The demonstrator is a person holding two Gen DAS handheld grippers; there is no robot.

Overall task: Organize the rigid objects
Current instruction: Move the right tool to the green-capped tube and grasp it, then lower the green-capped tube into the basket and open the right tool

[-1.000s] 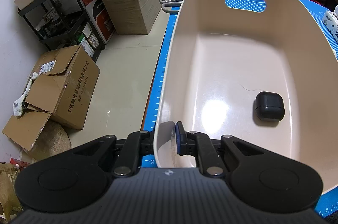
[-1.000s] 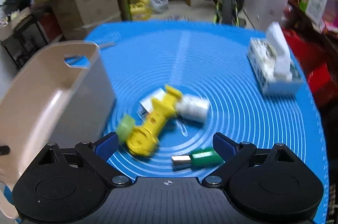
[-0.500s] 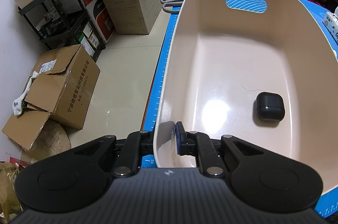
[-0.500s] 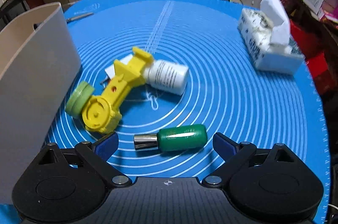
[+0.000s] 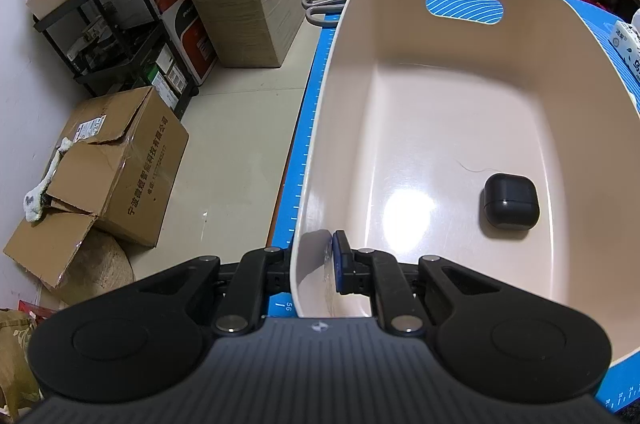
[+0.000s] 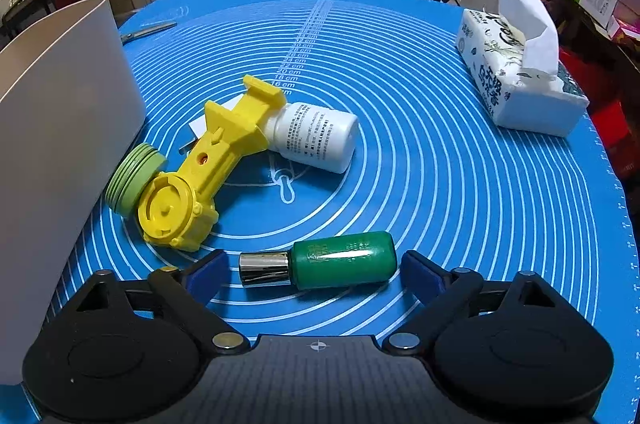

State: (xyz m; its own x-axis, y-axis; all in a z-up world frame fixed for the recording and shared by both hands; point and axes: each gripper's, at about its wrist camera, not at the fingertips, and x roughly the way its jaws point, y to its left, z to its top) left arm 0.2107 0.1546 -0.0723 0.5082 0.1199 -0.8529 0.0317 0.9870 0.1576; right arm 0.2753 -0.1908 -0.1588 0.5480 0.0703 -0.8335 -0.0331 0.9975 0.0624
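A cluttered storeroom surrounds my bench, which is covered by a blue ringed mat [image 6: 440, 152]. I keep the left hand-held gripper [image 5: 326, 266] clamped on the near rim of the beige bin [image 5: 400, 128], probably to steady it; a black case [image 5: 510, 200] already lies inside. My right hand-held gripper [image 6: 314, 276] stands wide, its jaws just closing in around the green bottle [image 6: 342, 260], which lies between them untouched, beside the yellow plastic part [image 6: 208, 168] and white bottle [image 6: 316, 136].
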